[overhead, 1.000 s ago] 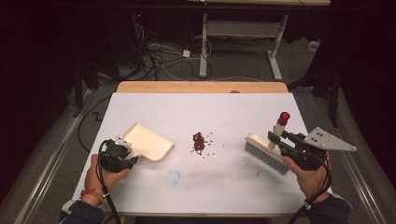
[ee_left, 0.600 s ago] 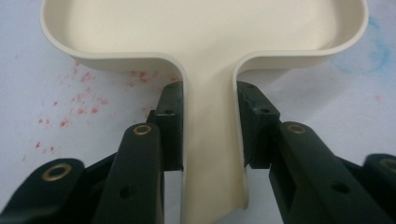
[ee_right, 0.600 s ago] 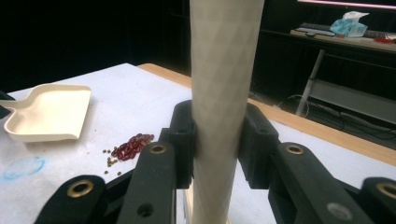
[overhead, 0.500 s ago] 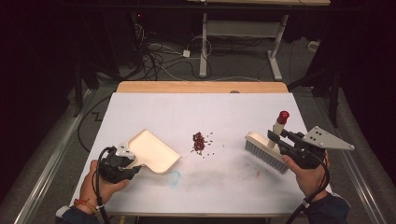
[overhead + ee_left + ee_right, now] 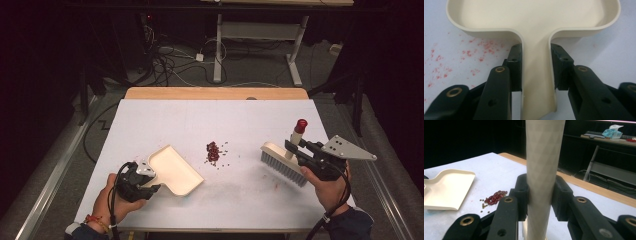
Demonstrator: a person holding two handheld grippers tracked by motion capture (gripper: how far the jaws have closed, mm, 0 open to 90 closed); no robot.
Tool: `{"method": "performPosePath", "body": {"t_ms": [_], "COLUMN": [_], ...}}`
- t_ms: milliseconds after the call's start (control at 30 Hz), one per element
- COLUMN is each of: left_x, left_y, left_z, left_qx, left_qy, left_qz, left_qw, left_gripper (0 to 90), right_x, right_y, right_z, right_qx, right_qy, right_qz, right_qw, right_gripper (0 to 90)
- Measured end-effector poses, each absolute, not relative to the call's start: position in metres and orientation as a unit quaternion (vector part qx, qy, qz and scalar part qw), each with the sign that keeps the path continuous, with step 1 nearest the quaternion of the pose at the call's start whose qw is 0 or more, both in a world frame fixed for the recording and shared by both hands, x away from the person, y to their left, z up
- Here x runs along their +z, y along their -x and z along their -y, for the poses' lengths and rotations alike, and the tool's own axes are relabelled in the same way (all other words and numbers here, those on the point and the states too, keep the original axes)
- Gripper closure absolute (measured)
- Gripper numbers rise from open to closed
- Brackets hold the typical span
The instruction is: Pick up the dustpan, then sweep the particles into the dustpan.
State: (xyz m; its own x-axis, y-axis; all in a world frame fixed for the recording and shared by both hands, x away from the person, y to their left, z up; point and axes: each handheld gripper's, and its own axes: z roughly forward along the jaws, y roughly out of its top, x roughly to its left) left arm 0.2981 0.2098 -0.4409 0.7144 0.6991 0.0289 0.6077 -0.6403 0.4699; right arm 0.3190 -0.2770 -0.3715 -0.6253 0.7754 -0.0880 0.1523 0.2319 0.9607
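A cream dustpan lies on the white table at the front left, its mouth facing a small pile of dark red beans near the middle. My left gripper is shut on the dustpan's handle, a jaw pressing on each side. At the right, a cream brush with grey bristles and a red-tipped handle stands bristles-down on the table. My right gripper is shut on the brush handle. The beans and the dustpan lie to the left in the right gripper view.
Red specks are scattered on the table beside the dustpan handle. A wooden strip edges the table's far side. Beyond it stand desk legs and a tangle of cables on the floor.
My left gripper has carried the dustpan to the right and nearer the beans. The right gripper and brush have stayed in place.
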Motion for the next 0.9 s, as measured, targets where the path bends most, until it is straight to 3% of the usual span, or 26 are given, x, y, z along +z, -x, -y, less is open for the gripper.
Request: {"method": "performPosePath", "body": {"t_ms": [633,900], "left_x": [-0.445,-0.446], "left_y": [-0.298,-0.300], "left_z": [-0.197,-0.191], "left_qx": [0.097,0.097], "left_qy": [-0.906,-0.907], "left_qz": [-0.350,-0.347], "left_qw": [0.219,0.218], "left_gripper": [64.1,64.1], "right_x": [-0.367,-0.368], "right_y": [-0.328,-0.373], "right_z": [0.264,0.230], "right_qx": [0.550,0.561], "right_qy": [-0.311,-0.298], "right_qz": [-0.722,-0.732], "right_qw": [0.281,0.246], "right_gripper": [70.0,70.0]}}
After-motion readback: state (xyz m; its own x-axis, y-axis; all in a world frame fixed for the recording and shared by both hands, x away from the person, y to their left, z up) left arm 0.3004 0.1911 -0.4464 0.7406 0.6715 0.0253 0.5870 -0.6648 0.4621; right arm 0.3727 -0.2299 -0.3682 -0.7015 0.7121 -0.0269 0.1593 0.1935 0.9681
